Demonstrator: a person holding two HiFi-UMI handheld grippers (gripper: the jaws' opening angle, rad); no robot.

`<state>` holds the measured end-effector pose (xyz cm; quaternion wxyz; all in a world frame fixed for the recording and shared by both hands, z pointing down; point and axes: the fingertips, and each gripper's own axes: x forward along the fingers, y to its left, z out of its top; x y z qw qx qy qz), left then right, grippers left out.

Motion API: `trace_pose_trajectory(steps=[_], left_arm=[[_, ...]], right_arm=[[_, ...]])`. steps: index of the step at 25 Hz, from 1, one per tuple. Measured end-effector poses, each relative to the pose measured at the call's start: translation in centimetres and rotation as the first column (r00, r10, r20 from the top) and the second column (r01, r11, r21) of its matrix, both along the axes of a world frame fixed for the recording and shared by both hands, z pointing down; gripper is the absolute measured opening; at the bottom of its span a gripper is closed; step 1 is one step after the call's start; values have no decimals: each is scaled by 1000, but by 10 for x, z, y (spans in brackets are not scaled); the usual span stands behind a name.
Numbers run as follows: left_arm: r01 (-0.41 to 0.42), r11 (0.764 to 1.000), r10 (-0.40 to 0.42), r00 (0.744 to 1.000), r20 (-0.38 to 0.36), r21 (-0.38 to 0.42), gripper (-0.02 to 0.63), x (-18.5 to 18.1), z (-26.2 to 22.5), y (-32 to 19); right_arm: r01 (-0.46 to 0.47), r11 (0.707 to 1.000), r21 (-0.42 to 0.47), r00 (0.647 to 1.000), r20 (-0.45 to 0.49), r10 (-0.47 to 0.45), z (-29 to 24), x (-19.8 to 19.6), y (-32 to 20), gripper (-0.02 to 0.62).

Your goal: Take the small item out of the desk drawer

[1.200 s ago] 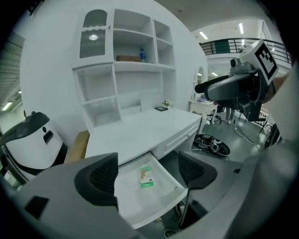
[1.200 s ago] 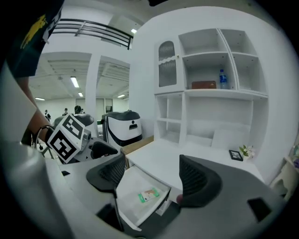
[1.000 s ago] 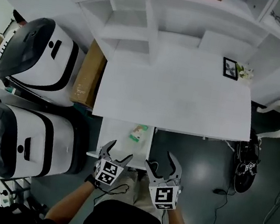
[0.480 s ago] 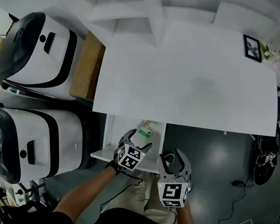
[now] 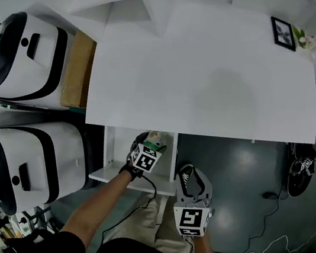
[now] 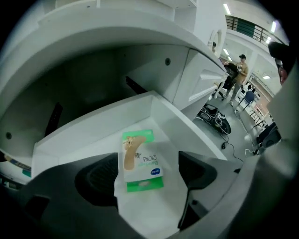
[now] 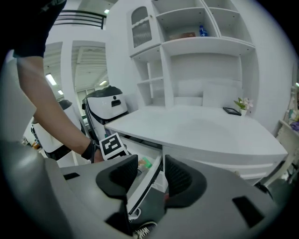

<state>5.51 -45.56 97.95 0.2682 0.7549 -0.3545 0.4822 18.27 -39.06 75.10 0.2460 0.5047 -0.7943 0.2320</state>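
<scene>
The desk drawer [image 5: 107,159] stands pulled out under the white desk. A small green and white plaster packet [image 6: 140,158] lies flat on the drawer's floor, also seen as the packet [image 5: 156,138] from above. My left gripper [image 5: 145,145] reaches into the drawer. Its jaws are open, one on each side of the packet with a gap on both sides, as the left gripper [image 6: 147,175] shows in its own view. My right gripper [image 5: 192,181] hangs outside the drawer's front right corner. Its jaws are closing with nothing between them in the right gripper view [image 7: 152,175].
The white desk top [image 5: 209,71] lies beyond the drawer, with a picture frame [image 5: 283,33] at its far right corner. Two white and black machines [image 5: 25,58] [image 5: 20,160] and a cardboard box [image 5: 78,70] stand at the left. Shoes [image 5: 300,168] and cables lie on the dark floor at the right.
My left gripper has moved forward from the drawer's front edge into the drawer, over the packet. The right gripper's jaws have narrowed. The head view has shifted toward the desk.
</scene>
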Motion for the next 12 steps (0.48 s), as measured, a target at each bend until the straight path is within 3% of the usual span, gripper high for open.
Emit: trace_pose_trajectory(steps=[3,12], left_arm=[[33,999,-33,999,-3,-23,408,1,19,-7],[-17,1000,18,999,41,-20,405,1,48,-9]], right_arm=[[-17,1000,-8,1000,3,17,10,8,0,193],[-26,1000,-12,1000,0,26,21,18,6,187]])
